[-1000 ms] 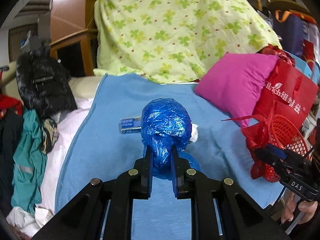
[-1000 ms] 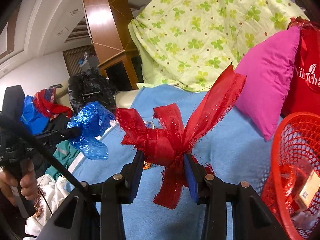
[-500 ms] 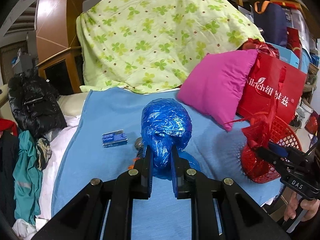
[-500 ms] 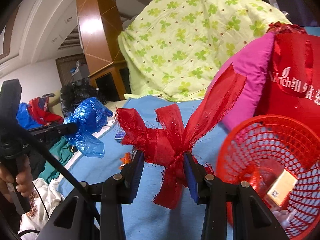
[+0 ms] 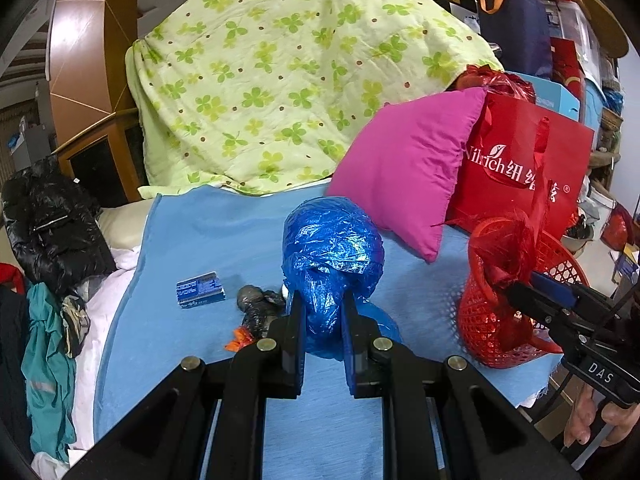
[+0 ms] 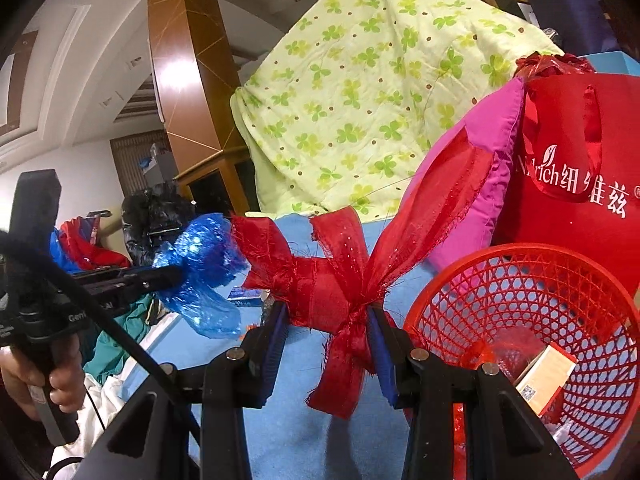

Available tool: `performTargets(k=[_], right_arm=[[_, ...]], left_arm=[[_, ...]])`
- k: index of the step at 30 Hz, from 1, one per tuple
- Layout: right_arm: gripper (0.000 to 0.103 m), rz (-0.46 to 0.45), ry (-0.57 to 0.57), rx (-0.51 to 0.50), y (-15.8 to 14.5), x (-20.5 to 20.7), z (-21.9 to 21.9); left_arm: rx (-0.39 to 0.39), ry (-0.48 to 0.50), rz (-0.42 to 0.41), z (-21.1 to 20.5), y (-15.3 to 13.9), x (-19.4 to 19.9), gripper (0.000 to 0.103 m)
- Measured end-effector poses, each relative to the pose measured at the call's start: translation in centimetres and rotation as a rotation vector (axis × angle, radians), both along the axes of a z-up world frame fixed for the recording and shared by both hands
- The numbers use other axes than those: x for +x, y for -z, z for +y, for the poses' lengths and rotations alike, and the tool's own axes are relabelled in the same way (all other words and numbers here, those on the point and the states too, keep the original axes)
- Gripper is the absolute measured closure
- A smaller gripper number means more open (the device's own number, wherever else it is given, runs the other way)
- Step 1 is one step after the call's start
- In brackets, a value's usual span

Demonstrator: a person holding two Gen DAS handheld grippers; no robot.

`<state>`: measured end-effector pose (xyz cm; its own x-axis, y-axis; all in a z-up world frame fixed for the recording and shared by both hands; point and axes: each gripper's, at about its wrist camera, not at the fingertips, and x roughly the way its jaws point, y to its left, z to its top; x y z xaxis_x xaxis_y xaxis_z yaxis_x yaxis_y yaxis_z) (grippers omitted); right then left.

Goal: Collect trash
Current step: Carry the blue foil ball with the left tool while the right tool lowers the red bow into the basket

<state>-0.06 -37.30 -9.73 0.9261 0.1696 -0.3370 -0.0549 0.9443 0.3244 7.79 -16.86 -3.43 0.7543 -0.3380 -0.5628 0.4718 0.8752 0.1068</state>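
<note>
Sitting at the near right edge of the blue blanket (image 5: 208, 240), the red mesh basket (image 6: 560, 280) is the one open container — inside it lie a tan carton (image 6: 546, 376) and some crumpled red plastic, the rest hidden by the rim and the right tool. Behind the basket stands one red gift bag (image 5: 524, 160), its contents out of sight, with one magenta pillow (image 5: 404, 176) leaning beside it.

The left gripper (image 5: 323, 312) has its fingers pinched tight on a crumpled blue plastic bag (image 5: 332, 248), held up over the blanket left of the basket. The right gripper (image 6: 328, 320) has its fingers clamped on one red ribbon bow (image 6: 336, 280), raised just left of the basket's rim; its tails hang down between the jaws.

Left of the basket, three pieces lie on the blanket: one small blue packet (image 5: 200, 289), one dark crumpled wad (image 5: 260, 304) and one orange scrap (image 5: 239, 340) — the last two partly hidden behind the left tool and hard to identify.
</note>
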Motion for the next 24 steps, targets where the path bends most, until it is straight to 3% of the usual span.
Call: performTargets(k=[24], right_arm=[[0.060, -0.054, 0.059, 0.036, -0.7, -2.4, -2.3]], left_arm=[[0.029, 0.082, -0.028, -4.1, -1.0, -1.7, 0.086]])
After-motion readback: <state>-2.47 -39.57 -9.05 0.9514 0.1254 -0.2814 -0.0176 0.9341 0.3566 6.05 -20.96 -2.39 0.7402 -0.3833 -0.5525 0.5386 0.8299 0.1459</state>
